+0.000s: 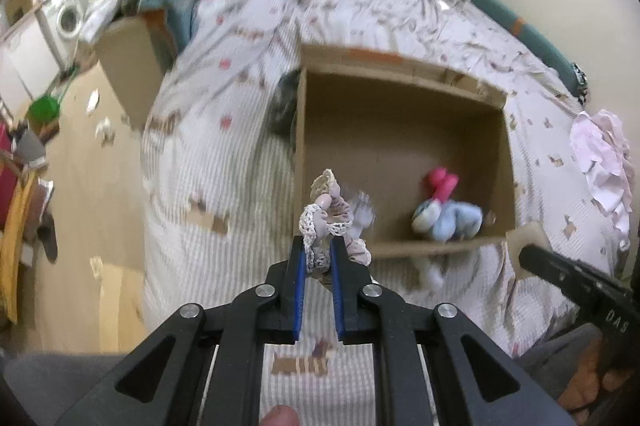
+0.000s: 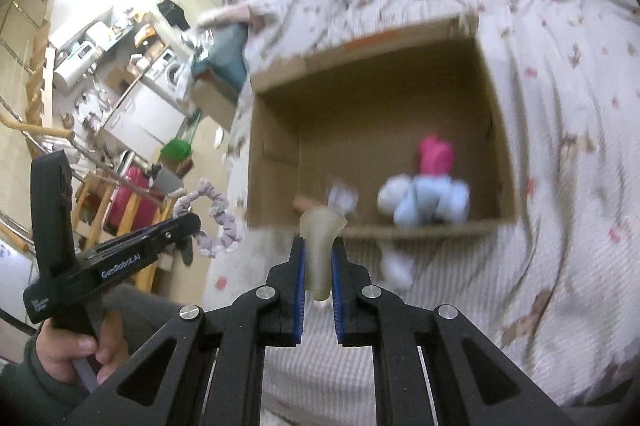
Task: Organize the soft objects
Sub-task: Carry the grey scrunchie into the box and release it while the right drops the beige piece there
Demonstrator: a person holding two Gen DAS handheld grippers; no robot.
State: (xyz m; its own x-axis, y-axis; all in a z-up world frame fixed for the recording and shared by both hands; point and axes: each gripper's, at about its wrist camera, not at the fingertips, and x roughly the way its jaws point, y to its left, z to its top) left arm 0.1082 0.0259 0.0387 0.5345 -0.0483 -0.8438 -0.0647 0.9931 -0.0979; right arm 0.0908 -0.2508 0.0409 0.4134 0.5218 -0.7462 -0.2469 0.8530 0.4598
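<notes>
An open cardboard box [image 1: 404,162] lies on the bed, also in the right wrist view [image 2: 384,98]. Inside it sits a blue and pink plush toy [image 1: 444,214] [image 2: 428,194]. My left gripper [image 1: 319,246] is shut on a bundle of scrunchies [image 1: 332,222], held in front of the box's near edge; it shows from the side in the right wrist view [image 2: 192,222], with a grey scrunchie [image 2: 218,222] hanging from it. My right gripper [image 2: 319,246] is shut on a pale translucent soft piece [image 2: 320,246], just before the box's near wall.
A patterned bedspread [image 1: 240,106] covers the bed. A second cardboard box [image 1: 128,66] with clothes stands at the bed's far left. Pink crumpled fabric [image 1: 604,162] lies at the right. Green pillows [image 1: 520,22] line the wall. Wooden floor [image 1: 92,186] with clutter lies left.
</notes>
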